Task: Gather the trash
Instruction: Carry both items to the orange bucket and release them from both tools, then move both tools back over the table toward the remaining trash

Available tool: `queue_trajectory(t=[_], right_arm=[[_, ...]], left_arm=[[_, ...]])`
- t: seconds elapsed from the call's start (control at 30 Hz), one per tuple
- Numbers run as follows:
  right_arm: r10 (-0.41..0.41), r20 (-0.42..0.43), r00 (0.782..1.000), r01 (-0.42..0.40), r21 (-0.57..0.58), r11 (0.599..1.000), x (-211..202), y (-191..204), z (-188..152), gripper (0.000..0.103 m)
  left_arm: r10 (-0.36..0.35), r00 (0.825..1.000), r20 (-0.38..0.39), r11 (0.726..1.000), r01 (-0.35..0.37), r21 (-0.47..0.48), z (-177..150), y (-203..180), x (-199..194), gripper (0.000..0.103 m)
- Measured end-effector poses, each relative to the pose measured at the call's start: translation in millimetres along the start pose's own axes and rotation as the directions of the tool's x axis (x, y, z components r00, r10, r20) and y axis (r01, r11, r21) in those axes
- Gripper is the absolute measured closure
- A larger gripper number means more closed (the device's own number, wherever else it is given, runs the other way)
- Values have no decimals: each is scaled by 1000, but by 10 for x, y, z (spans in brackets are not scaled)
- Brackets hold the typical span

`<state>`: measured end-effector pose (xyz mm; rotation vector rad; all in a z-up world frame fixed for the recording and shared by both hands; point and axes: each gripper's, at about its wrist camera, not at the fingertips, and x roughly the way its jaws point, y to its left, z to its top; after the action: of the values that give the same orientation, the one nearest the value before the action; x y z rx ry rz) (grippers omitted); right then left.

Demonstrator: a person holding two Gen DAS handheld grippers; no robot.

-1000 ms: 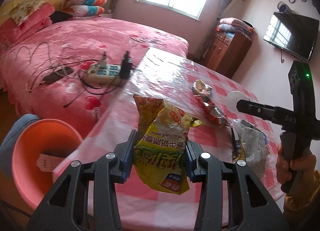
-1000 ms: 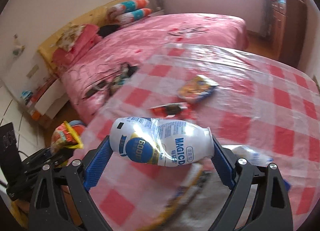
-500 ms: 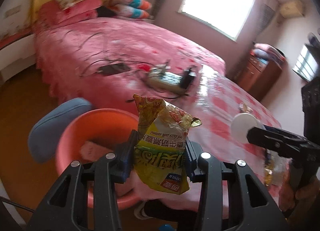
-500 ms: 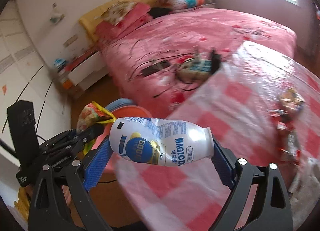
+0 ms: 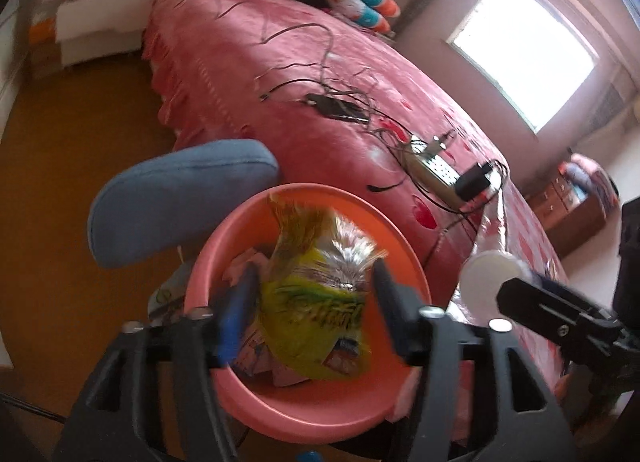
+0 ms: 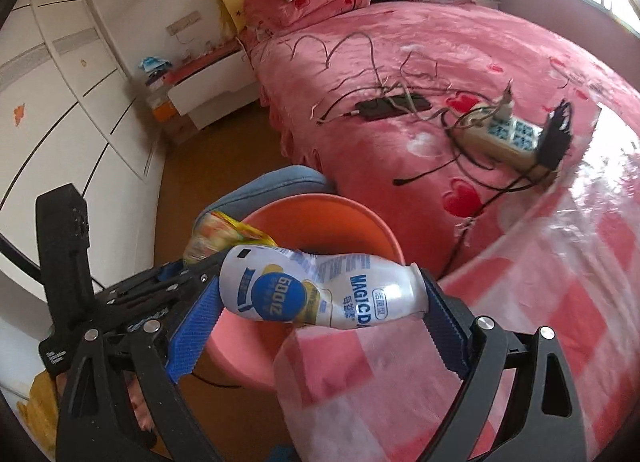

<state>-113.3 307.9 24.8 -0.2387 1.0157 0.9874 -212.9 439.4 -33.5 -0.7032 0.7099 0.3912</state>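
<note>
Both grippers hang over a pink tub that sits on the floor. Left gripper (image 5: 316, 302) points down at the tub (image 5: 404, 258), and its jaws have just been opening. A yellow-green snack bag (image 5: 316, 302) is between them, and it looks blurry. The jaws stand apart from the bag on both sides, so they do not seem to press it. The bag is right over the tub, in front of the left gripper. Some paper scraps (image 5: 256, 346) lie inside the tub under the bag. Right gripper (image 6: 320, 296) is closed on a white bottle (image 6: 320, 290). The bottle lies sideways between the blue pads (image 6: 192, 334), one end on each pad, with its narrow end to the right. It has a blue round mark and blue letters on it. Just past the bottle is the tub (image 6: 360, 217), and the left gripper (image 6: 196, 266) with the bag (image 6: 216, 234) shows to the left of it. In the left view the right gripper (image 5: 516, 282) shows at the right side, with the round white end of the bottle (image 5: 484, 278) sticking out. A blue cushion (image 5: 176, 197) sits beside the tub, on its far left side. Behind the tub is a big pink bed (image 5: 304, 77) with cords, a black phone (image 5: 336, 107) and a power strip (image 5: 434, 173) on it. A table with a pink check cloth (image 6: 520, 302) is below and to the right of the bottle, close beside the tub.
</note>
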Motion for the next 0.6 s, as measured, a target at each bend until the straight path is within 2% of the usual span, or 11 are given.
queue_trajectory(t=[0.1,0.33,0.43,0.6], right_arm=[[14,14,1000,-14,34,999,-8,-77,-38,8],[20,130,991,-38,139,990,-343,-259,-60,7],[-16,177,984,-13,163,987,-506,-315,-143,7],[-84,196,977,41,214,976,-700,-461,-343,7]], left_arm=[[15,999,31,1000,-16,17,-10,30,-5,28],[11,994,107,999,-15,29,0,35,-82,21],[-25,987,157,997,14,72,-38,-23,-169,19],[-51,990,131,989,32,145,-102,-222,-193,19]])
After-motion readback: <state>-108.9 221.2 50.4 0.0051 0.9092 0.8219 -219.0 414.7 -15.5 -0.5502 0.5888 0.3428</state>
